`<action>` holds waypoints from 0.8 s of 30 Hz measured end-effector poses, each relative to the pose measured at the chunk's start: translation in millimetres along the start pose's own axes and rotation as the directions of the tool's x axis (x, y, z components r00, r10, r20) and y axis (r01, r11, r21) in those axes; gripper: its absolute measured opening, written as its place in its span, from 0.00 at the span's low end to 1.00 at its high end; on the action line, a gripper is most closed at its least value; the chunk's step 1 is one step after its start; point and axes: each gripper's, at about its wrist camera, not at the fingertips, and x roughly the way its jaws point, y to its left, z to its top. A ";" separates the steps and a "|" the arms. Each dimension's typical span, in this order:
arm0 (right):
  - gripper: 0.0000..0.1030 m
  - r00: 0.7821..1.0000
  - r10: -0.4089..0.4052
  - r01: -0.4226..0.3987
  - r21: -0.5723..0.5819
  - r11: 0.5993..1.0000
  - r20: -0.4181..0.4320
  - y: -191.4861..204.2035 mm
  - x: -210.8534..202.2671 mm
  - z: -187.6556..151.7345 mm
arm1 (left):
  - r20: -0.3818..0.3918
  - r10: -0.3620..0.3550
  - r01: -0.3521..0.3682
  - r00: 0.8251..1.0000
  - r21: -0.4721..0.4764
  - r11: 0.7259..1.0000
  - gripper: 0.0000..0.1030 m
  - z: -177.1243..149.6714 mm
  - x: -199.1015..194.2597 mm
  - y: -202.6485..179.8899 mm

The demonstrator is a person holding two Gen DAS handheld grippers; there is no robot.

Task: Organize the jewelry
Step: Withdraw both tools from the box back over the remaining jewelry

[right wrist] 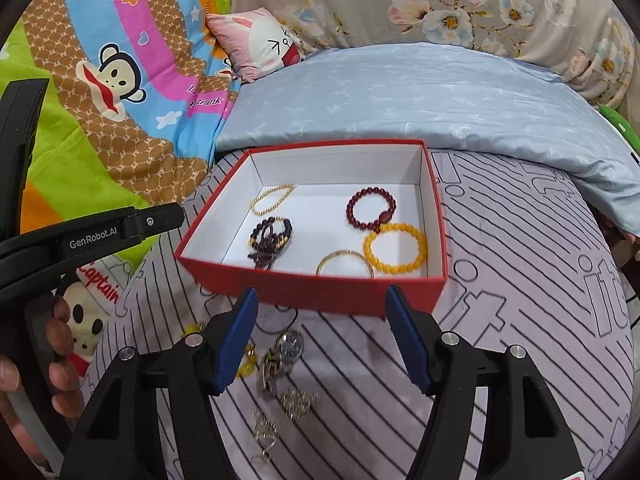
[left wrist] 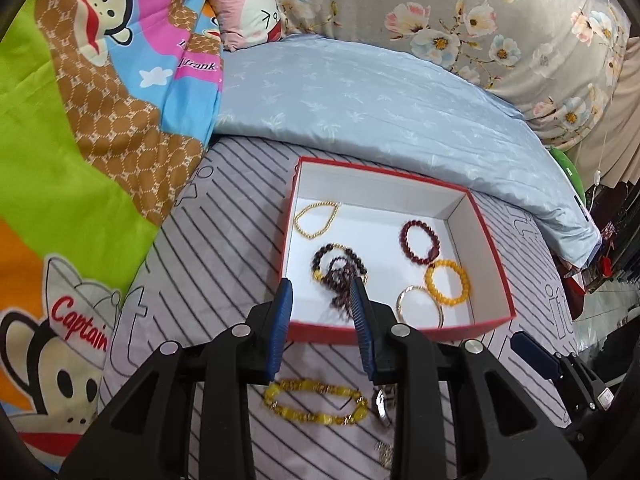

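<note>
A red box (left wrist: 400,331) (right wrist: 312,292) with a white inside lies on the striped bed sheet. In it lie a thin gold chain (left wrist: 316,219), two dark red bead bracelets (left wrist: 420,242), an amber bead bracelet (left wrist: 447,282), a gold bangle (left wrist: 420,306) and a blurred dark bead strand (left wrist: 340,280) (right wrist: 269,244). My left gripper (left wrist: 322,286) is open above the box's near wall, the strand just past its tips. My right gripper (right wrist: 320,300) is open and empty in front of the box. On the sheet lie a yellow bracelet (left wrist: 316,402), a watch (right wrist: 286,350) and small chains (right wrist: 298,402).
A light blue pillow (left wrist: 360,92) lies behind the box. A cartoon monkey quilt (left wrist: 80,140) covers the left. A small pink cushion (left wrist: 248,4) and a floral quilt (left wrist: 500,20) lie at the back. The bed's edge and dark furniture (left wrist: 616,240) are at right.
</note>
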 end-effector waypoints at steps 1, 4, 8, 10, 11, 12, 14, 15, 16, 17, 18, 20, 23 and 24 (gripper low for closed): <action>0.62 1.000 -0.005 0.005 -0.003 1.000 -0.003 0.7 -2.3 -4.4 | -0.003 0.000 0.000 1.000 -0.001 1.000 0.28 -3.9 -1.8 1.6; 0.62 1.000 -0.005 0.005 -0.004 1.000 -0.014 1.3 -8.5 -17.8 | -0.015 0.015 -0.015 1.000 -0.001 1.000 0.28 -19.4 -7.3 7.7; 0.62 1.000 -0.010 0.010 -0.016 1.000 -0.028 2.8 -15.8 -36.4 | -0.034 0.031 -0.032 0.999 -0.019 0.999 0.29 -36.2 -11.1 15.6; 0.62 0.999 -0.010 0.009 -0.021 1.000 -0.040 4.1 -18.4 -46.0 | -0.041 0.040 -0.040 0.998 -0.016 0.999 0.29 -45.3 -12.5 17.1; 0.62 0.999 -0.009 0.008 -0.023 1.000 -0.045 4.9 -19.0 -49.7 | -0.047 0.042 -0.043 0.998 -0.013 0.999 0.29 -51.1 -13.3 17.7; 0.62 0.999 -0.011 0.009 -0.028 1.000 -0.050 5.6 -20.1 -54.3 | -0.054 0.042 -0.043 0.998 -0.013 0.999 0.29 -56.5 -13.9 18.3; 0.62 0.998 -0.006 0.004 -0.032 0.999 -0.062 6.4 -22.4 -63.2 | -0.068 0.042 -0.043 0.997 -0.019 0.999 0.29 -64.9 -14.8 19.7; 0.61 0.998 -0.004 0.002 -0.033 0.999 -0.067 6.3 -23.2 -66.4 | -0.074 0.039 -0.041 0.996 -0.022 0.999 0.29 -69.6 -15.4 20.3; 0.61 0.997 -0.004 0.001 -0.035 0.999 -0.073 6.9 -23.7 -70.7 | -0.081 0.037 -0.039 0.996 -0.023 0.999 0.30 -74.6 -16.0 20.7; 0.61 0.997 -0.004 0.001 -0.036 0.999 -0.078 8.1 -23.8 -74.1 | -0.086 0.039 -0.041 0.996 -0.022 0.999 0.30 -78.8 -16.2 20.6; 0.61 0.996 -0.001 -0.002 -0.035 0.999 -0.086 7.9 -23.9 -78.5 | -0.092 0.039 -0.042 0.995 -0.022 0.999 0.30 -83.1 -16.2 21.1; 0.61 0.995 0.003 -0.006 -0.033 0.999 -0.098 7.8 -24.3 -85.9 | -0.110 0.038 -0.041 0.993 -0.025 0.999 0.30 -94.0 -15.8 22.7; 0.60 0.993 0.009 -0.013 -0.032 0.999 -0.120 8.6 -23.3 -96.6 | -0.133 0.038 -0.043 0.990 -0.031 0.999 0.30 -107.0 -13.6 25.2; 0.60 0.992 0.011 -0.015 -0.033 0.999 -0.125 9.6 -22.7 -99.0 | -0.143 0.038 -0.044 0.989 -0.033 0.998 0.30 -111.7 -12.7 26.3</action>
